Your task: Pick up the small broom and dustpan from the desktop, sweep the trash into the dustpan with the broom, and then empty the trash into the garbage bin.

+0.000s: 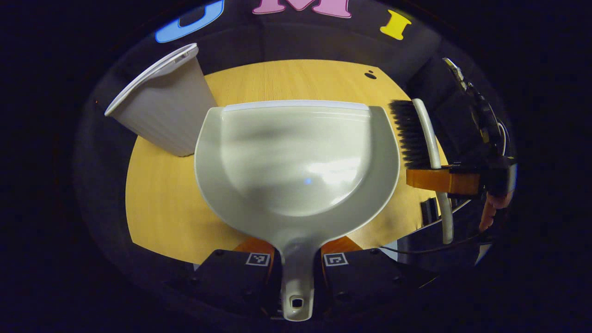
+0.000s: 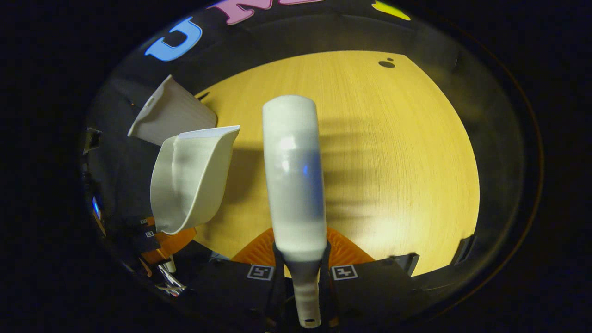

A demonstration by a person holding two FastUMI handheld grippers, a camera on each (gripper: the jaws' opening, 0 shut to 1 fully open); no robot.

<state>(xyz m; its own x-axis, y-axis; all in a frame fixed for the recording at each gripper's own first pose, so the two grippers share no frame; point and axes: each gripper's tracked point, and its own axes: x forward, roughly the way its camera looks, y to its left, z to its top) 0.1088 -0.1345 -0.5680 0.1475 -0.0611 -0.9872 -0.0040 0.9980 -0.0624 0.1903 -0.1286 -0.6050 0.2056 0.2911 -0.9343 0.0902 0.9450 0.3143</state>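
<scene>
Wooden and pale yellow, the table [image 2: 393,152] is the largest thing we see, and we describe every place relative to it. At its far left corner stands the garbage bin [image 1: 162,106], white and ribbed, its base on the table edge; in the right gripper view it is partly behind the dustpan [image 2: 192,178].

Next in size is the dustpan [image 1: 296,157], light grey. We see it held over the middle of the table with its inside facing the left gripper view's camera and its straight lip toward the far side. The pan looks clean inside. Its handle runs back between the fingers of the left gripper [image 1: 296,259], which are closed on it from both sides.

The broom [image 2: 293,185] is smaller. Its white back lies forward over the table, and its handle is clamped between the two fingers of the right gripper [image 2: 303,268]. In the left gripper view the broom [image 1: 428,138] hangs over the right edge of the table, just beside the dustpan, dark bristles pointing toward the pan, not touching it.

Two small dark spots [image 2: 386,64] lie near the far edge of the table; we cannot tell what they are.
</scene>
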